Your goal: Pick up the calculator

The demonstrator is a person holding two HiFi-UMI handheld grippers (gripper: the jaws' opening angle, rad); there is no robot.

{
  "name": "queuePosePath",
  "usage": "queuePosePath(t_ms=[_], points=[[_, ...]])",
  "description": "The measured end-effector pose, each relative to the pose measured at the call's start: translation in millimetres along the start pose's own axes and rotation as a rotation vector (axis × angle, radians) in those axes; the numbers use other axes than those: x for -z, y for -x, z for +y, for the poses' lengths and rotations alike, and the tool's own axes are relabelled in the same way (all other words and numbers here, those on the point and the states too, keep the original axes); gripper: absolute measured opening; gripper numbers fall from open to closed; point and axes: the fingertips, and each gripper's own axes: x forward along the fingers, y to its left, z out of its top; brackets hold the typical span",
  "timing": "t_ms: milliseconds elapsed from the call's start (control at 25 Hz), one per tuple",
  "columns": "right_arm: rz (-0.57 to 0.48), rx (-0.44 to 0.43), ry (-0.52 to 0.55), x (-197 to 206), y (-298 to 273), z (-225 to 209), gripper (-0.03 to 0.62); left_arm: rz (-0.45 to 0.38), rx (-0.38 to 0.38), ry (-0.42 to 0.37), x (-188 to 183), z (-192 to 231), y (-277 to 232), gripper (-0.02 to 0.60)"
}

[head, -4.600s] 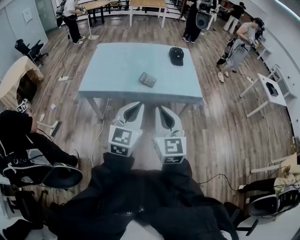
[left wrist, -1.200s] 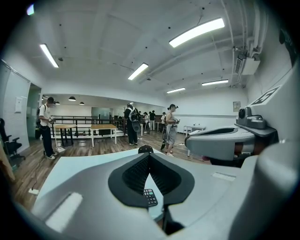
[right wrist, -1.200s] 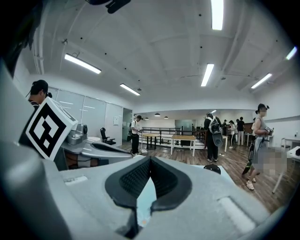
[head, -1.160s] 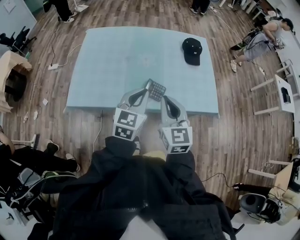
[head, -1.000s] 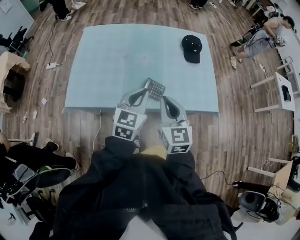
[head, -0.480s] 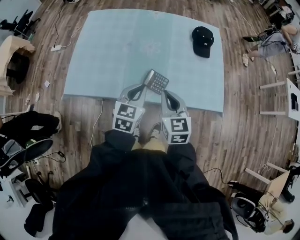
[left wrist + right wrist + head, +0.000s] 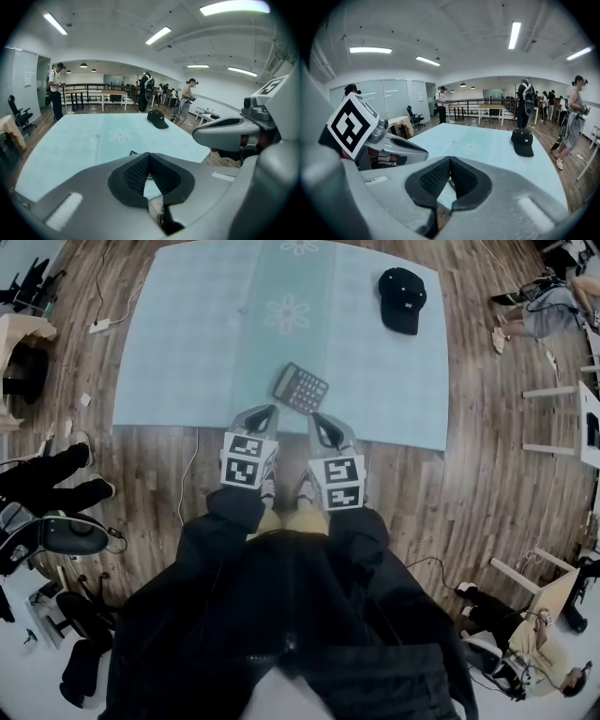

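Left tool (image 7: pixel 265 412) and right tool (image 7: pixel 320 419) are both clenched empty, calculator (image 7: pixel 300 388) just ahead between them, so I'd open one wide before reaching in.

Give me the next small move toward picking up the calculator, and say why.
Probably open the right gripper first. It and the left gripper are both shut, so neither can take anything yet. The calculator lies flat on the table just beyond their tips, between the two, untouched. The left one would likely serve about as well.
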Motion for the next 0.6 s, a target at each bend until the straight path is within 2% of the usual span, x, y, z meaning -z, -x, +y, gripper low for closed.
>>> queuePosePath(t_ms=[400,600], points=[[0.118,-0.043,-0.013,28.1,-34.8,-6.4,0.000,0.129,-0.012,0.077,39.9,25.6,-46.2,-0.003],[0.177,-0.050,-0.043,43.4,-59.3,-19.5,0.000,0.169,-0.005,0.097,45.0,31.6,-70.8,-0.003]])
